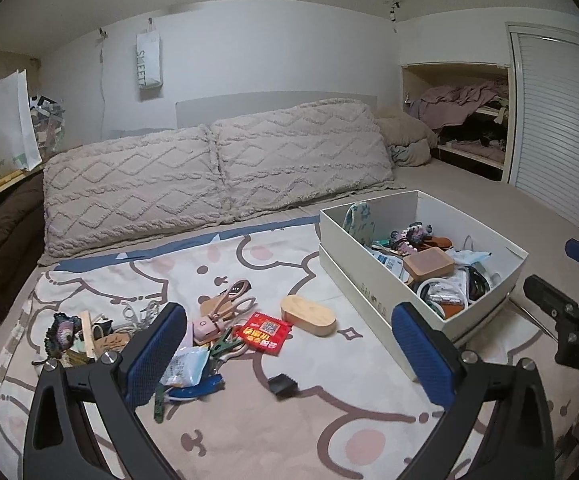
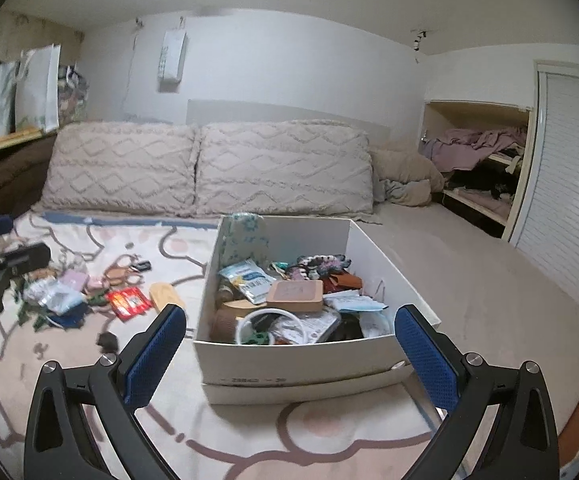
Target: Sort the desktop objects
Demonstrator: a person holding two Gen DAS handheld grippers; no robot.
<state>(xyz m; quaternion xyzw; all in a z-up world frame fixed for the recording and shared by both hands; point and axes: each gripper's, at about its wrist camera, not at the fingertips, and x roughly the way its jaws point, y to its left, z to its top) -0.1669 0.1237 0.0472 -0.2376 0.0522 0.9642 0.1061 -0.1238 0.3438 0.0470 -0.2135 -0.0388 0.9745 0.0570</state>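
Note:
A white shoe box [image 1: 377, 304] [image 2: 273, 356] holding several small objects stands on the patterned bed cover. A pile of loose objects lies to its left: a red packet [image 1: 263, 332] [image 2: 127, 302], a wooden oval case [image 1: 308, 315] [image 2: 166, 296], a pink case [image 1: 205, 328], a green clip [image 1: 221, 346], a plastic packet [image 1: 185, 366] and a small black piece [image 1: 283, 384] [image 2: 107, 342]. My left gripper [image 1: 289, 354] is open and empty above the cover near the pile. My right gripper [image 2: 289, 354] is open and empty in front of the box; it also shows in the left wrist view [image 1: 561, 304].
Two large quilted pillows [image 1: 217, 168] [image 2: 209, 168] lie along the headboard behind the cover. An open closet shelf with clothes [image 1: 465, 120] [image 2: 485, 160] and a slatted door [image 1: 561, 128] stand at the right. A brown blanket [image 1: 1, 240] lies at the left edge.

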